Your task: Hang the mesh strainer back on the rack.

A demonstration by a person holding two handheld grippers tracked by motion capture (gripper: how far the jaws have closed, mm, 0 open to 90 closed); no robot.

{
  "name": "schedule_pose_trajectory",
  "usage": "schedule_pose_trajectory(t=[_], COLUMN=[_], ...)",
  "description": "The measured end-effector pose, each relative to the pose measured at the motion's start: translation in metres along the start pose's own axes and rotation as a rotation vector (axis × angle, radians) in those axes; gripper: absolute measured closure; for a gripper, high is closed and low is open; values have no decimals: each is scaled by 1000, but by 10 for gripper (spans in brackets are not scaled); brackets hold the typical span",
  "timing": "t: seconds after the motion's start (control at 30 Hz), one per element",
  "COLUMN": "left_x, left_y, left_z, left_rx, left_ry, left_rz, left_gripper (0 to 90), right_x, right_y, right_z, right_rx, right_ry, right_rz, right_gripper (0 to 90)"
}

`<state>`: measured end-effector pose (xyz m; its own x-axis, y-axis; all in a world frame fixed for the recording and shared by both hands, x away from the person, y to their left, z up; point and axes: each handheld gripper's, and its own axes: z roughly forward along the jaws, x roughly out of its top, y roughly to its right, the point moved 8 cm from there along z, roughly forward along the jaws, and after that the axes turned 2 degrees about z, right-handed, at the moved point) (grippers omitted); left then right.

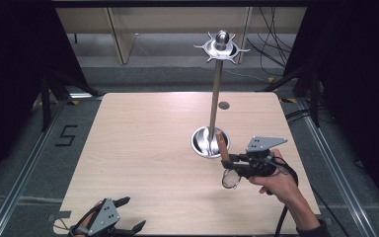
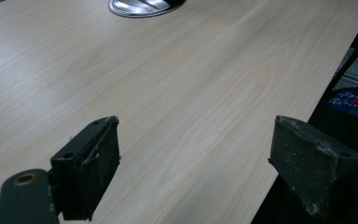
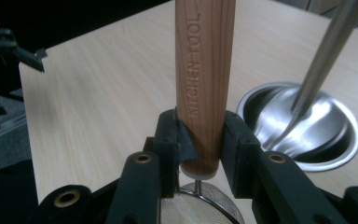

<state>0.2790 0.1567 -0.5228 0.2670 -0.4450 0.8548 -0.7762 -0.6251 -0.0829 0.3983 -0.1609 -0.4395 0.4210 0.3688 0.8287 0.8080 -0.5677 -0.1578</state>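
Jaws of right gripper clamp round wooden handle of small wire-mesh strainer beside tall steel rack's dish base; left gripper jaws apart, over pale wooden table.

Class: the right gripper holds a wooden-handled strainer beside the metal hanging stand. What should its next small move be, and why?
Probably lift higher toward the hook ring. The right gripper is shut on the strainer, handle upright and mesh hanging below, beside the stand's base, while the hooks sit far up the pole.
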Motion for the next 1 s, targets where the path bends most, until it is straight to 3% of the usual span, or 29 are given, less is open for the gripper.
schedule_pose_trajectory(t=[0.07, 0.17, 0.2, 0.27, 0.33, 0.43, 0.47, 0.53, 0.6, 0.67, 1.0], left_x=[1, -1, 0, 0, 0, 0, 0, 0, -1, -1, -1], left_y=[1, -1, -2, -1, -2, 1, -1, -1, 1, 0, 0], left_z=[1, 0, 1, 2, 2, 3, 2, 2, 3, 2, 2], left_rx=[-1, 3, 8, 7, 9, 1, 2, 1, -3, -6, -2], left_ry=[11, -10, -5, 0, 2, 3, -4, -3, -1, -12, -11], left_rz=[-12, 2, 12, -1, 21, -12, 8, 10, -7, 0, 8], left_gripper=[152, 152, 152, 152, 152, 152, 152, 152, 152, 152, 152], right_x=[10, 17, 21, 26, 35, 54, 54, 68, 70, 84, 113], right_y=[6, 11, 11, 14, 17, 21, 21, 26, 25, 29, 32], right_z=[-9, -14, -16, -19, -25, -36, -36, -42, -43, -46, -52], right_rx=[-13, -31, -33, -33, -38, -52, -52, -64, -61, -62, -79], right_ry=[28, 50, 66, 76, 103, 156, 156, 188, 193, 221, 252], right_rz=[5, -16, 8, 2, 8, 1, 1, -11, 2, -9, -12], right_gripper=[706, 707, 707, 707, 707, 707, 707, 707, 707, 707, 707])
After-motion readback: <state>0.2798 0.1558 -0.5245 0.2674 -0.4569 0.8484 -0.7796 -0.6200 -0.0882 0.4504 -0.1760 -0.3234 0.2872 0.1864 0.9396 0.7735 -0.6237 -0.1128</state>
